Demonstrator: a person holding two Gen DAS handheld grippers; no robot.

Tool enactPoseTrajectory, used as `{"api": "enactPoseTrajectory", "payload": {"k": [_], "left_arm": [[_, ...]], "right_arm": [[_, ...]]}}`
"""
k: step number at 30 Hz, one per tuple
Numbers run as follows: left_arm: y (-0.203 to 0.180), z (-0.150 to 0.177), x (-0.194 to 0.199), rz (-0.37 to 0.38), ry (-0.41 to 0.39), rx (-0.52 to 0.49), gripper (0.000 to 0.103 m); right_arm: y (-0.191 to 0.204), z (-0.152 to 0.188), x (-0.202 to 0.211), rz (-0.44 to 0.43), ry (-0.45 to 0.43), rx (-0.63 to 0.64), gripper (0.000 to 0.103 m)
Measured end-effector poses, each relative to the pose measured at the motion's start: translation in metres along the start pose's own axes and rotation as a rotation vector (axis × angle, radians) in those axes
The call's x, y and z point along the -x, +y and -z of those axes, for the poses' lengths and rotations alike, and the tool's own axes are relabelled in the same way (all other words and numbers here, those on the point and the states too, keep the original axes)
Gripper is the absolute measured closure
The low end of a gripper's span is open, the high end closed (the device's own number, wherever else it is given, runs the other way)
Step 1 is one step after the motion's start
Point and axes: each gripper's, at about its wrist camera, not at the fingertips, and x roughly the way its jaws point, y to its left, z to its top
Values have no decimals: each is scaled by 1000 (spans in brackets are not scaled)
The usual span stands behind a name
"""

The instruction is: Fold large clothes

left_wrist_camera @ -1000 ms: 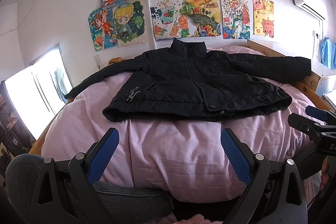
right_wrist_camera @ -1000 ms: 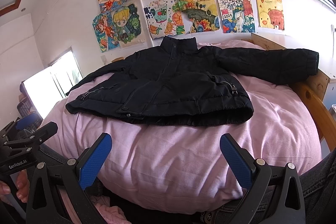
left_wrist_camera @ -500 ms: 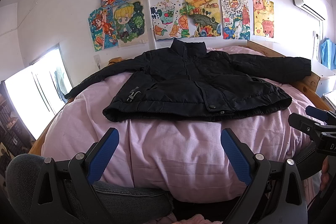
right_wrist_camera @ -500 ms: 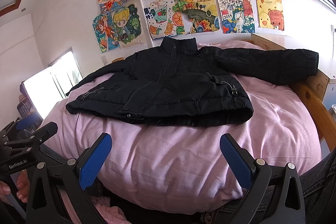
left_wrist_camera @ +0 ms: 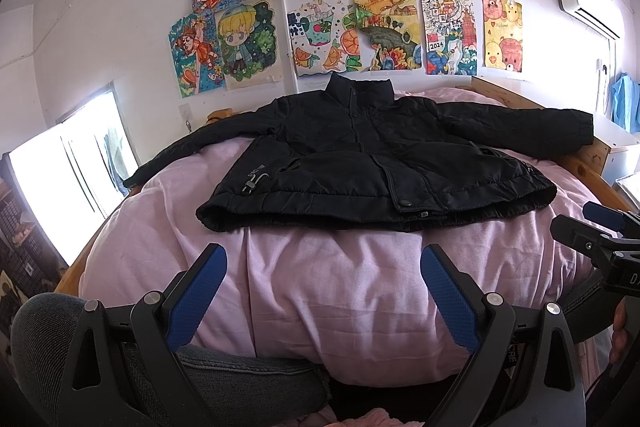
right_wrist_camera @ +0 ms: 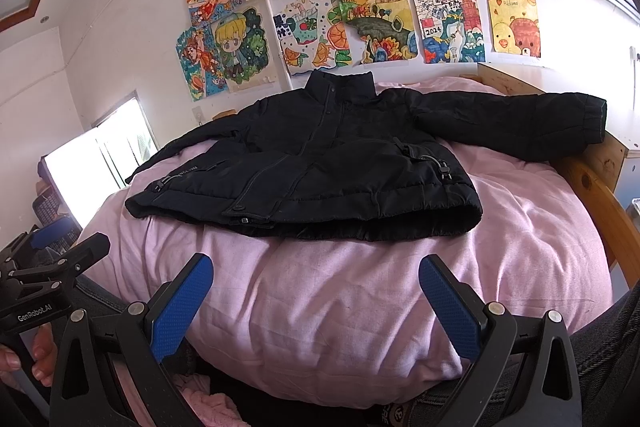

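Note:
A black padded jacket lies flat, front up, on a pink bed cover, collar toward the wall and both sleeves spread sideways. It also shows in the right wrist view. My left gripper is open and empty, held near the bed's front edge, short of the jacket's hem. My right gripper is open and empty too, at the front edge below the hem. Each gripper shows at the edge of the other's view.
A wooden bed frame runs along the right side, under the right sleeve's cuff. Children's drawings cover the wall behind. A bright window is at the left. An air conditioner hangs at upper right. My knees in jeans are below.

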Motion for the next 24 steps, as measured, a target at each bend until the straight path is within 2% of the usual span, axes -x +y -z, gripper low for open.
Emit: {"api": "enactPoseTrajectory", "payload": {"k": [15,24], "left_arm": [[-6,3,-5,-4,15,5,8],[7,-6,-23,64,132,80,8]], "right_arm": [[0,0,0,5,10,-2,0],[-9,-4,2,-5,40,-48,0]]}}
